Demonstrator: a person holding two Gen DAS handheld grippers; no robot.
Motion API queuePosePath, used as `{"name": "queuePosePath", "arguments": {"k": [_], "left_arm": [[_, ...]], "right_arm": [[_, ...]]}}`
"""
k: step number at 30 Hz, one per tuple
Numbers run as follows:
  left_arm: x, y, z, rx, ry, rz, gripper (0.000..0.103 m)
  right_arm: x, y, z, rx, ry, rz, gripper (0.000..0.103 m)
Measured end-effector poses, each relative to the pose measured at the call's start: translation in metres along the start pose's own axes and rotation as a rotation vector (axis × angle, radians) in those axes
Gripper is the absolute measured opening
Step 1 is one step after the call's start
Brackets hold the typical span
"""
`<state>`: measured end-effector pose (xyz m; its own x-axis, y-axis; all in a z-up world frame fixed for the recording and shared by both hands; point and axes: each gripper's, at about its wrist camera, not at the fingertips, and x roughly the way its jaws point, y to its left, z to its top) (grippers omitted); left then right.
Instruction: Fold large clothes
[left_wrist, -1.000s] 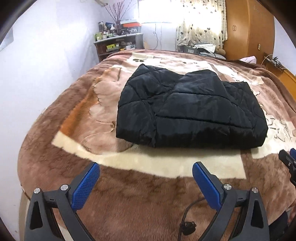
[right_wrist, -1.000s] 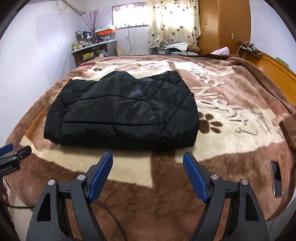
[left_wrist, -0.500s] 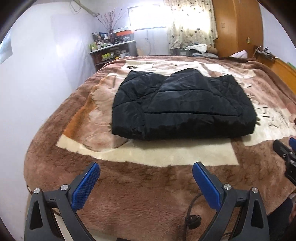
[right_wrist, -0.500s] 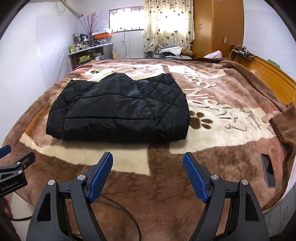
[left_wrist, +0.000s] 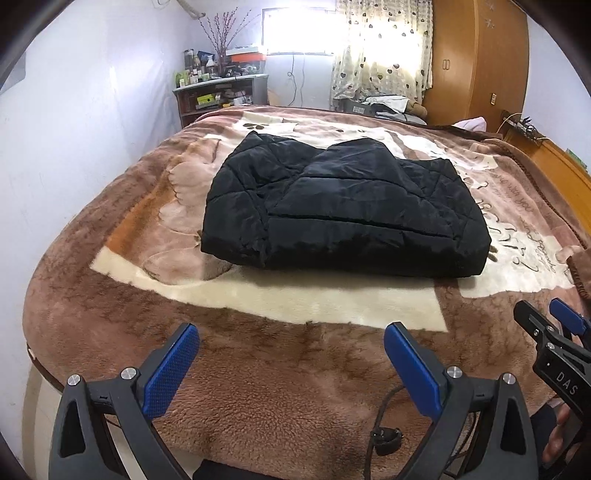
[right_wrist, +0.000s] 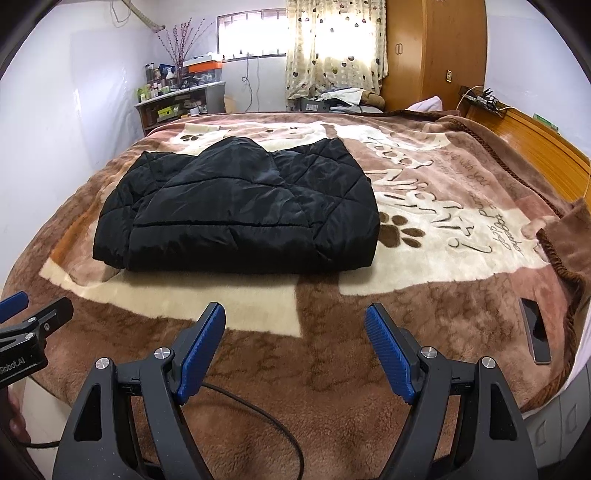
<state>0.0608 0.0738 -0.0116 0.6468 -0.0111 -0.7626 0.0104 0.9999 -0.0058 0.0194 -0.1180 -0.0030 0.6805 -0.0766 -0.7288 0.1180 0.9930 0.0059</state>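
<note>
Both grippers have drawn back from the folded jacket (left_wrist: 343, 210), which now lies farther off, mid-blanket (left_wrist: 258, 387). The left gripper (left_wrist: 291, 358) and right gripper (right_wrist: 295, 343) hang with fingers apart, holding nothing. Only the right view shows a phone (right_wrist: 535, 330) near the blanket's edge.

Black quilted jacket (left_wrist: 343, 210) lies folded into a thick, roughly rectangular bundle, flat on the bed's brown-and-cream blanket (left_wrist: 258, 369), well ahead of my fingers and touched by neither. Its near edge is a straight fold running left to right along the cream band, and the far edge humps up in the middle. In my right view the jacket (right_wrist: 240, 210) sits left of the paw prints.
</note>
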Motion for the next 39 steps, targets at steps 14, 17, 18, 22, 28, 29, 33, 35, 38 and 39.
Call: {"name": "queuePosePath", "arguments": {"k": [14,17,18,22,28,29,33,35,38,39], "left_arm": [[0.0022,-0.0037,-0.0053,-0.004,0.013,0.000,0.101],[0.0014,-0.0043,-0.0056,-0.007,0.012,-0.005,0.101],[0.0008,-0.0047,-0.0058,-0.009,0.011,-0.003,0.101],[-0.0012,-0.0056,-0.0059,-0.005,0.006,0.005,0.101],[-0.0021,-0.0054,-0.0061,-0.001,0.002,0.005,0.101],[-0.0019,-0.0050,-0.0058,0.001,0.005,0.004,0.101],[-0.0017,-0.0041,-0.0060,0.000,0.008,0.003,0.101],[-0.0016,-0.0039,-0.0059,0.001,0.008,0.004,0.101],[-0.0013,-0.0039,-0.0058,-0.001,0.007,0.000,0.101],[-0.0009,-0.0037,-0.0057,-0.001,0.009,0.000,0.101]], "right_arm": [[-0.0003,0.0014,-0.0024,0.000,-0.006,0.007,0.078],[-0.0006,0.0022,-0.0023,0.000,-0.006,0.006,0.078],[-0.0005,0.0024,-0.0025,0.000,-0.007,0.007,0.078],[-0.0002,0.0039,-0.0028,-0.003,-0.008,0.011,0.078],[-0.0009,0.0027,-0.0039,-0.005,-0.006,0.016,0.078],[-0.0011,0.0029,-0.0040,-0.005,-0.007,0.014,0.078],[-0.0010,0.0022,-0.0036,-0.006,-0.006,0.014,0.078],[-0.0010,0.0021,-0.0036,-0.005,-0.006,0.014,0.078],[-0.0008,0.0020,-0.0039,-0.006,-0.006,0.016,0.078],[-0.0007,0.0022,-0.0040,-0.006,-0.006,0.015,0.078]]}}
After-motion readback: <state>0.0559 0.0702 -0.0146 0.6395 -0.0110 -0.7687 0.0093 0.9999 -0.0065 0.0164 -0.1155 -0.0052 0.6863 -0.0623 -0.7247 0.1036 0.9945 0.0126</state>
